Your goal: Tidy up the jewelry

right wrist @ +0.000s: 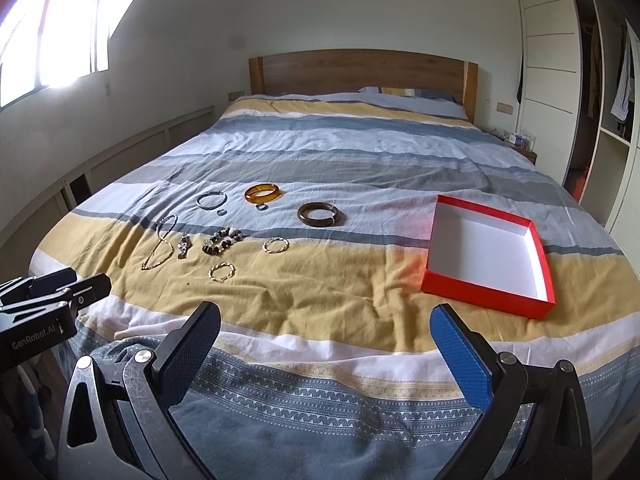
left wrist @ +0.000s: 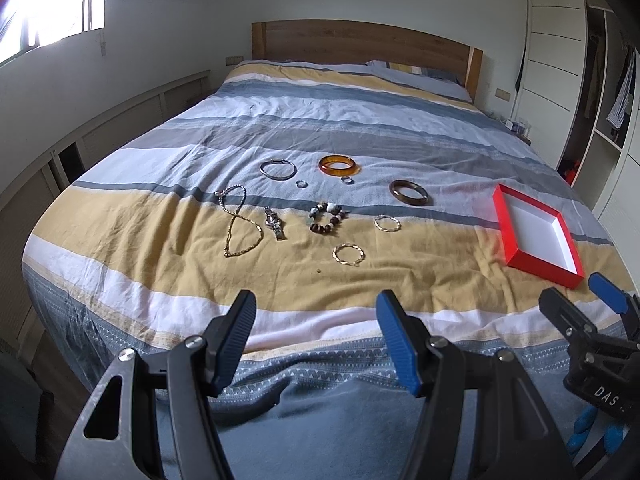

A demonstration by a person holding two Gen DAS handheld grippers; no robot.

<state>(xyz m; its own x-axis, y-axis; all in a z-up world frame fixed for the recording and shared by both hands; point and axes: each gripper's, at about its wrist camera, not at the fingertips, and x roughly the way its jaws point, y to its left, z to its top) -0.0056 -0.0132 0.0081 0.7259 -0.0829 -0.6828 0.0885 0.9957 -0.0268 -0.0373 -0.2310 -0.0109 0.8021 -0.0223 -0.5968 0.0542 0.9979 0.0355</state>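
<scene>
Jewelry lies spread on the striped bed: an amber bangle (left wrist: 338, 165) (right wrist: 262, 193), a dark brown bangle (left wrist: 409, 192) (right wrist: 318, 213), a silver bangle (left wrist: 278, 169), a gold chain necklace (left wrist: 237, 222) (right wrist: 160, 248), a watch (left wrist: 274, 222), a beaded bracelet (left wrist: 327, 218) (right wrist: 222, 241), two gold bracelets (left wrist: 349, 254) (left wrist: 387, 223) and two small rings (left wrist: 301, 184) (left wrist: 347, 179). An empty red box (left wrist: 536, 236) (right wrist: 486, 256) with a white inside sits to the right. My left gripper (left wrist: 316, 308) and right gripper (right wrist: 326, 320) are open and empty, held over the bed's near edge, short of all of it.
The bed (left wrist: 160, 220) has a wooden headboard (left wrist: 360, 42) and pillows at the far end. Low cabinets run along the left wall below a bright window. A white wardrobe (right wrist: 548, 80) with hanging clothes stands at the right.
</scene>
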